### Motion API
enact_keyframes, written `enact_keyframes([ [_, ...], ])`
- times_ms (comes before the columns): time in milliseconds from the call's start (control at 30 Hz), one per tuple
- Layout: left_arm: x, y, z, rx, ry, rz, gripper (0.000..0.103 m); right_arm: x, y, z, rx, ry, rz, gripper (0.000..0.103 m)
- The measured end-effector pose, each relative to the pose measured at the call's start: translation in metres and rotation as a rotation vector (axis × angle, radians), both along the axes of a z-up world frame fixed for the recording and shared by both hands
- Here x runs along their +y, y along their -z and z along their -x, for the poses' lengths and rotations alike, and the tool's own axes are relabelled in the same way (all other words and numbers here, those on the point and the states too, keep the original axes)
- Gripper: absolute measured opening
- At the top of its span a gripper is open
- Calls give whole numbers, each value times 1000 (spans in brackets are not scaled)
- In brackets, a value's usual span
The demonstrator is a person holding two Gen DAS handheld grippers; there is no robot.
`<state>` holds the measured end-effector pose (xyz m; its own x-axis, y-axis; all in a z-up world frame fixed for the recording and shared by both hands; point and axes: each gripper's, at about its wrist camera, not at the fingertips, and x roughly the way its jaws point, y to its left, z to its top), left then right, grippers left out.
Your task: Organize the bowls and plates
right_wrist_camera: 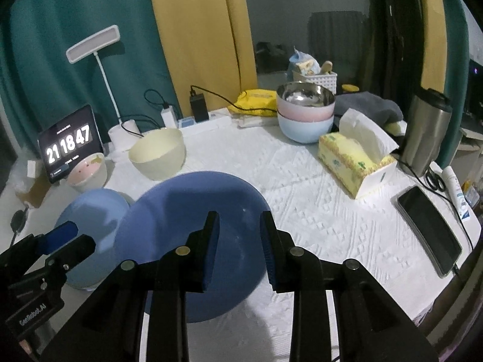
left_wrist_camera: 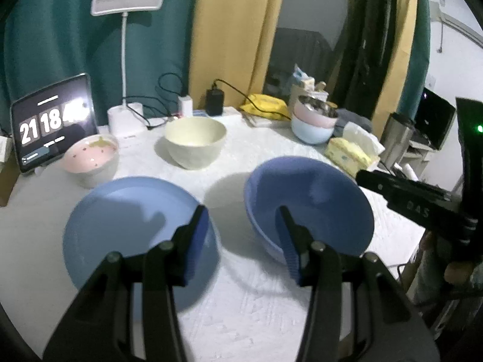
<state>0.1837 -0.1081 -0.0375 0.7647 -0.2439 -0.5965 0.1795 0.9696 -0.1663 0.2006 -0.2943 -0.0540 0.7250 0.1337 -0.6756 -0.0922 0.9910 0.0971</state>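
Observation:
A light blue plate (left_wrist_camera: 132, 226) and a darker blue bowl (left_wrist_camera: 308, 205) sit side by side on the white table cloth (left_wrist_camera: 241, 301). Behind them stand a cream bowl (left_wrist_camera: 195, 141) and a pink-lined bowl (left_wrist_camera: 90, 157). A stack of a steel, a pink and a pale blue bowl (left_wrist_camera: 314, 120) stands at the back right. My left gripper (left_wrist_camera: 241, 214) is open and empty above the gap between plate and blue bowl. My right gripper (right_wrist_camera: 238, 220) is open and empty, over the right rim of the blue bowl (right_wrist_camera: 187, 226). The plate (right_wrist_camera: 93, 211) lies left of it.
A tablet clock (left_wrist_camera: 51, 123), a desk lamp (left_wrist_camera: 126, 9), chargers and cables line the back. A tissue box (right_wrist_camera: 356, 163), a steel tumbler (right_wrist_camera: 425, 129) and a phone (right_wrist_camera: 428, 229) are on the right. Curtains hang behind.

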Motion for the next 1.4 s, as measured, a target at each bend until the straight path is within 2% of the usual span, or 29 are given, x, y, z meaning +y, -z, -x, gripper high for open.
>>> enact_keyframes([
  [200, 21, -11, 1, -25, -31, 14, 52, 15, -14, 2, -28, -22, 7, 30],
  [267, 27, -16, 1, -35, -33, 25, 65, 21, -19, 3, -36, -31, 11, 30],
  [467, 43, -27, 2, -67, -54, 34, 65, 36, -25, 1, -46, -50, 19, 30],
  [800, 61, -33, -12, -69, -82, 25, 65, 62, -36, -12, -61, -87, 31, 30],
  [1067, 76, -35, -34, -45, -104, 28, 65, 79, -42, -30, -68, -112, 47, 30],
  [1400, 88, -46, -70, -70, -121, 13, 66, 99, -39, -67, -29, -164, 73, 30],
])
